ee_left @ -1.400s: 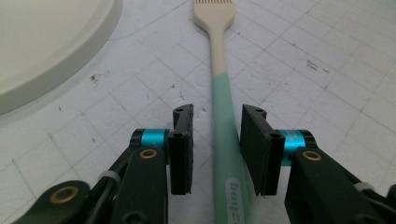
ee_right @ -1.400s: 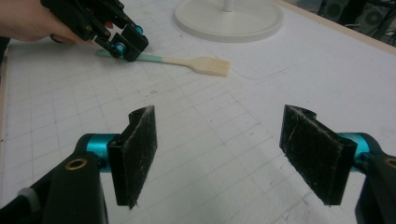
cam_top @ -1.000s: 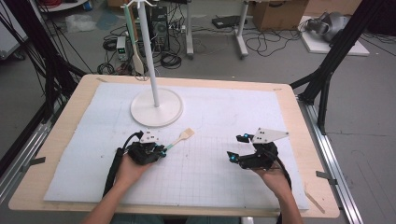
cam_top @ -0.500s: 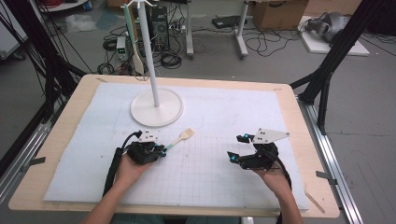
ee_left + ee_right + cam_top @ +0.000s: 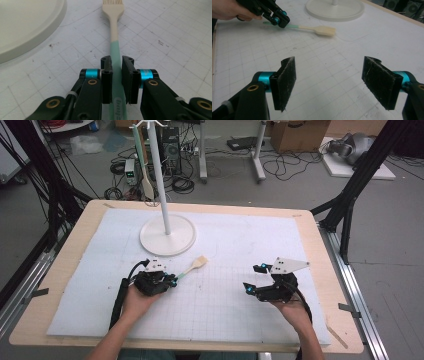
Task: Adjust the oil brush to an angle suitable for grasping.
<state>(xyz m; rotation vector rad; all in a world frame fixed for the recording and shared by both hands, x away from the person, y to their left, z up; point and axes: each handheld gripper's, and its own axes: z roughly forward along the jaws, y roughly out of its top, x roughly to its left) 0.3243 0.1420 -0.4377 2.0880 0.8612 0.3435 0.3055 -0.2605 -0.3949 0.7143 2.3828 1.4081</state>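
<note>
The left gripper [image 5: 117,65] is clamped on the green handle of the brush [image 5: 114,27], near that handle's end. The brush lies flat on the white mat [image 5: 240,245], just right of the stand's round base [image 5: 167,236], its cream head pointing far and right. It looks light, stiff and smooth, probably plastic, so the narrow handle could twist in the pads; gripping closer to its middle would steady it. The right gripper [image 5: 329,80] hangs wide apart over bare mat, well to the right.

High view overhead; gripper views low, close; share brush [image 5: 192,266].
</note>
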